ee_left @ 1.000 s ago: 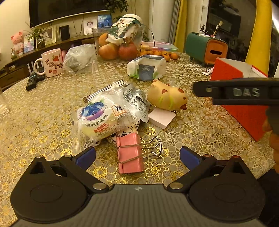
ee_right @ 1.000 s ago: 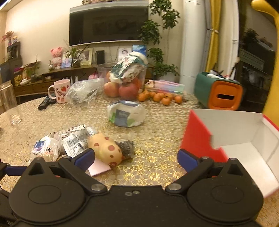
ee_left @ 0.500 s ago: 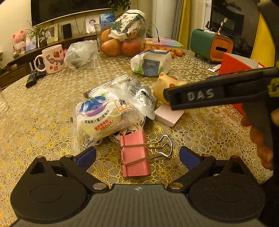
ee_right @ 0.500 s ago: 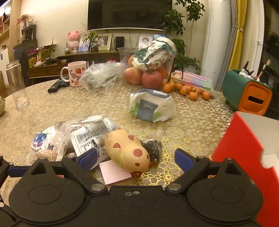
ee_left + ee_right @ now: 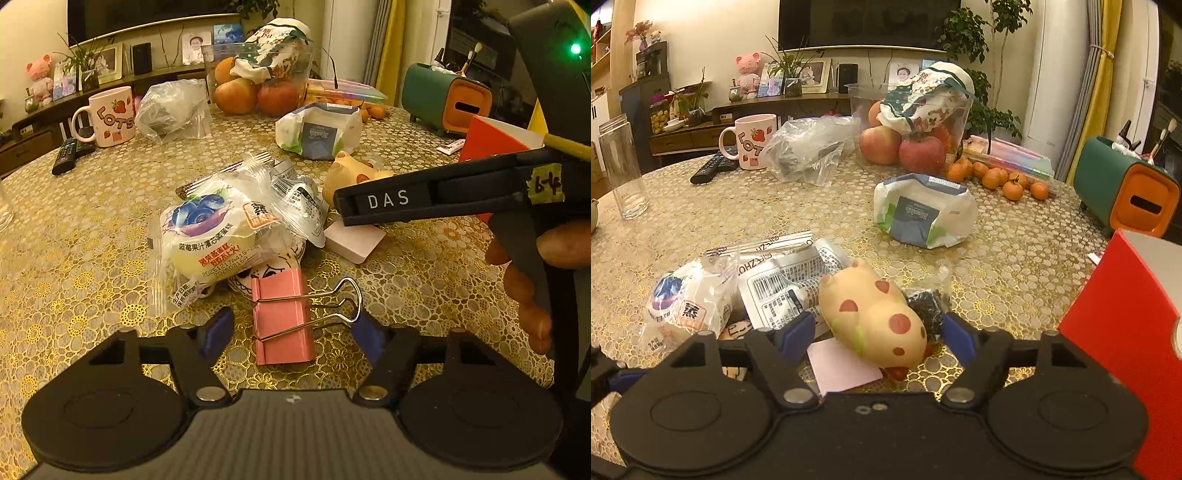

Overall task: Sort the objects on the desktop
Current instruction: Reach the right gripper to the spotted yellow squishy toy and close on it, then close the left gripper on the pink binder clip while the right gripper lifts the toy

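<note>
Left wrist view: left gripper (image 5: 291,330) low over the tabletop (image 5: 74,236), jaws apart, pink binder clip (image 5: 282,317) lying flat between the two blue fingertips (image 5: 216,330). Right fingertip sits at the clip's wire handles; can't tell if touching. Left fingertip apart from the clip body.

Landmark = pink binder clip. Just behind it, a white face-print item (image 5: 273,264), mostly hidden under the blueberry snack packet (image 5: 210,236). That packet overlaps a clear barcode wrapper (image 5: 299,199) behind-right of the clip. Pink sticky-note pad (image 5: 352,242) behind-right of the clip, near it. Spotted yellow pig toy (image 5: 351,173) further back, partly covered by the right gripper's black finger marked DAS, which crosses in from the right above the pad. Red box (image 5: 491,140) far right of the clip. White pouch (image 5: 319,131) well behind it. Strawberry mug (image 5: 110,116) far back-left, remote control (image 5: 68,155) beside the mug.

Right wrist view: right gripper (image 5: 879,332) with jaws apart, pig toy (image 5: 871,317) between the fingertips, not clamped. Sticky-note pad (image 5: 842,363) under the toy's near end. Small bag of dark bits (image 5: 929,299) touching the toy's right side. Barcode wrapper (image 5: 783,284) and blueberry packet (image 5: 687,299) to the toy's left. Red box (image 5: 1123,332) at right edge. Clip not in this view.
</note>
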